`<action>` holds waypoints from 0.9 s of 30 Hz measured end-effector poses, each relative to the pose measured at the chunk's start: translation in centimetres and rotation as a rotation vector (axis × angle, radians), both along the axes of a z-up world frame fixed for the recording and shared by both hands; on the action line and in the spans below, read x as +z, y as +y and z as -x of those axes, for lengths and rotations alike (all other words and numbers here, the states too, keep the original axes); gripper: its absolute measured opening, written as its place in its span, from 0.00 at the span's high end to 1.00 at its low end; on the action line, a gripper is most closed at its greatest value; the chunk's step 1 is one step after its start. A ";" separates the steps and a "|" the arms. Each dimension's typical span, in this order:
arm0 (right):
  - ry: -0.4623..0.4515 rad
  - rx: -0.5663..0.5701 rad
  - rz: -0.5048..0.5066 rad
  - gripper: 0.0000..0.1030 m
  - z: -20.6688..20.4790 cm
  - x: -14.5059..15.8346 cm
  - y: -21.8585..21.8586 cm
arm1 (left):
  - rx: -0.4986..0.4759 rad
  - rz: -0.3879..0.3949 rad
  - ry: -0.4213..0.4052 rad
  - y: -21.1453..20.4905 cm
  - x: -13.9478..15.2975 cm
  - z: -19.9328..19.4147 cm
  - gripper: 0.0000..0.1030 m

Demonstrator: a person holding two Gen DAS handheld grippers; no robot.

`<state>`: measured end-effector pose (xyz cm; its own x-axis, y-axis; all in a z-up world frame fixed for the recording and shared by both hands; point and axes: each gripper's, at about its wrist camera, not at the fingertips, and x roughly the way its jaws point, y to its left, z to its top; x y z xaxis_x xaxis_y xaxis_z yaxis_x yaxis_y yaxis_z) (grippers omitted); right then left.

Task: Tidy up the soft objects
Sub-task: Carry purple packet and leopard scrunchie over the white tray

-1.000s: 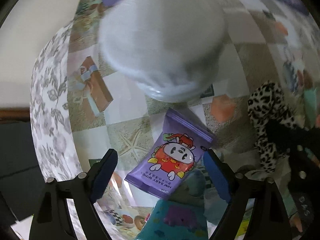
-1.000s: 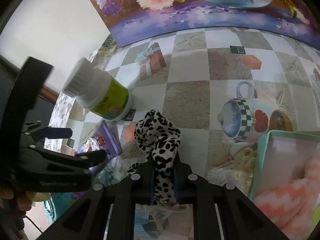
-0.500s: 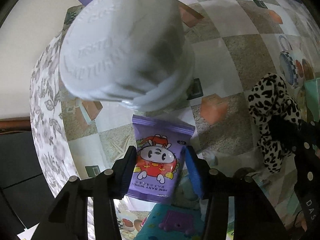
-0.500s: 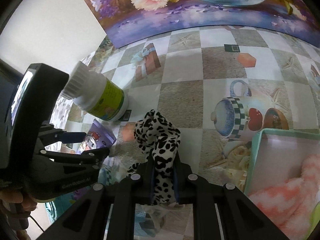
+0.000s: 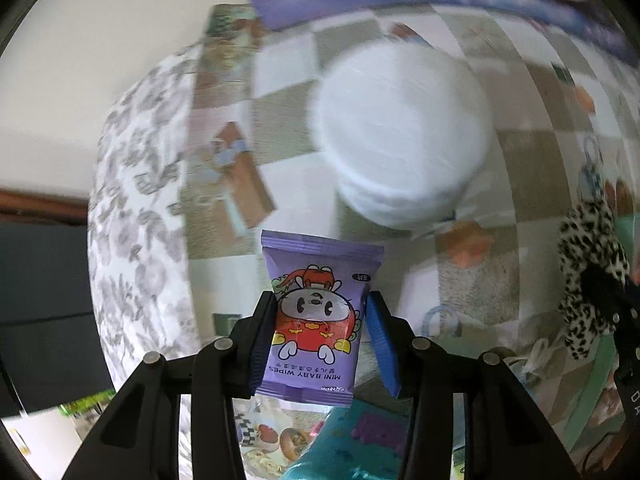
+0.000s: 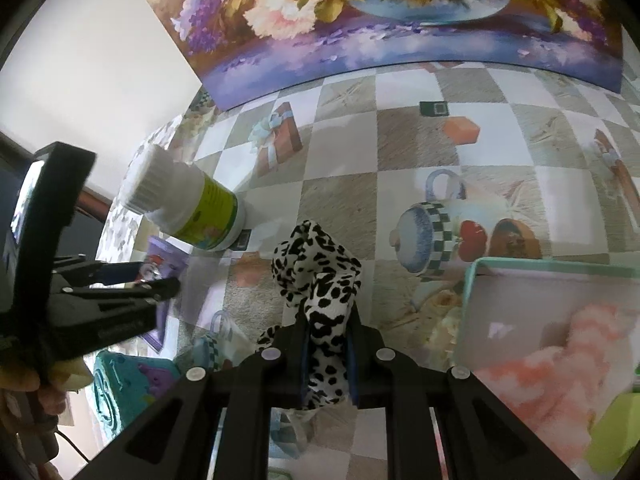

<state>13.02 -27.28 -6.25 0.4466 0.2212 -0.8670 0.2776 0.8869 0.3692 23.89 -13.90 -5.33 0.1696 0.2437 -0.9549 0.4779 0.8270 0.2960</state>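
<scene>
My left gripper [image 5: 320,312] is shut on a purple pack of mini baby wipes [image 5: 318,320] and holds it off the table; the left gripper also shows in the right wrist view [image 6: 152,276]. My right gripper [image 6: 326,340] is shut on a black-and-white leopard-print soft cloth [image 6: 320,280], held above the table; the cloth also shows at the right of the left wrist view [image 5: 588,272]. A mint tray [image 6: 472,280] at the right holds a pink fluffy cloth [image 6: 580,344].
A white bottle with a green label [image 6: 188,204] stands beside the wipes; its cap fills the left wrist view [image 5: 404,140]. A teal patterned item [image 6: 128,384] lies at the front left. A flower picture [image 6: 380,20] stands at the back. The patterned tablecloth edge [image 5: 132,240] is at the left.
My left gripper has closed on the wipes pack and lifted it off the table. My right gripper keeps hold of the leopard cloth, nearly still.
</scene>
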 end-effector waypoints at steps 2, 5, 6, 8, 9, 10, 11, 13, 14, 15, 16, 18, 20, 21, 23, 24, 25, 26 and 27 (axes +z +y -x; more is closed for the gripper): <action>-0.002 -0.007 0.008 0.85 0.4 0.5 -0.3 | 0.033 0.015 -0.021 0.8 1.1 0.2 0.54; -0.008 -0.021 0.028 0.85 1.3 1.7 -0.8 | 0.075 0.017 -0.065 2.3 2.7 0.8 0.54; -0.011 -0.026 0.036 0.85 1.7 2.2 -1.0 | 0.089 0.020 -0.080 2.6 3.3 1.2 0.54; -0.020 -0.037 0.044 0.85 2.3 3.1 -1.4 | 0.110 0.035 -0.110 2.6 4.7 2.4 0.54; -0.026 -0.043 0.046 0.85 2.8 3.7 -1.7 | 0.117 0.044 -0.127 3.4 5.8 2.6 0.54; -0.031 -0.048 0.047 0.85 3.1 4.2 -1.9 | 0.121 0.054 -0.144 3.3 6.5 2.7 0.54; -0.037 -0.054 0.048 0.85 3.5 4.7 -2.0 | 0.128 0.067 -0.162 3.2 7.1 2.8 0.54; -0.050 -0.064 0.056 0.85 4.4 5.8 -2.4 | 0.140 0.095 -0.189 3.2 8.3 3.4 0.55; -0.059 -0.069 0.064 0.85 4.9 6.5 -2.6 | 0.146 0.114 -0.203 3.2 9.1 3.9 0.55; -0.065 -0.073 0.070 0.85 5.3 7.0 -2.7 | 0.151 0.131 -0.215 3.3 10.1 4.2 0.55; -0.073 -0.079 0.077 0.85 5.8 7.7 -2.9 | 0.155 0.151 -0.227 3.2 10.7 4.6 0.55; -0.084 -0.096 0.086 0.85 6.8 8.7 -3.4 | 0.159 0.197 -0.254 3.0 11.8 5.5 0.55; -0.094 -0.120 0.092 0.85 7.9 9.7 -4.0 | 0.162 0.241 -0.281 2.6 13.1 6.8 0.55; -0.101 -0.133 0.096 0.85 8.6 10.2 -4.4 | 0.165 0.265 -0.291 2.5 13.6 7.3 0.55; -0.117 -0.156 0.101 0.85 10.1 11.1 -4.9 | 0.169 0.326 -0.305 1.9 14.5 8.9 0.55; -0.122 -0.165 0.102 0.85 10.6 11.3 -5.1 | 0.169 0.352 -0.309 1.6 14.9 9.7 0.55; -0.125 -0.177 0.104 0.85 11.3 11.6 -5.4 | 0.165 0.385 -0.316 1.2 15.3 10.7 0.55; -0.125 -0.187 0.106 0.85 11.9 11.7 -5.5 | 0.160 0.409 -0.321 0.9 15.6 11.6 0.55; -0.123 -0.198 0.106 0.85 12.4 11.7 -5.7 | 0.152 0.431 -0.325 0.5 15.7 12.4 0.55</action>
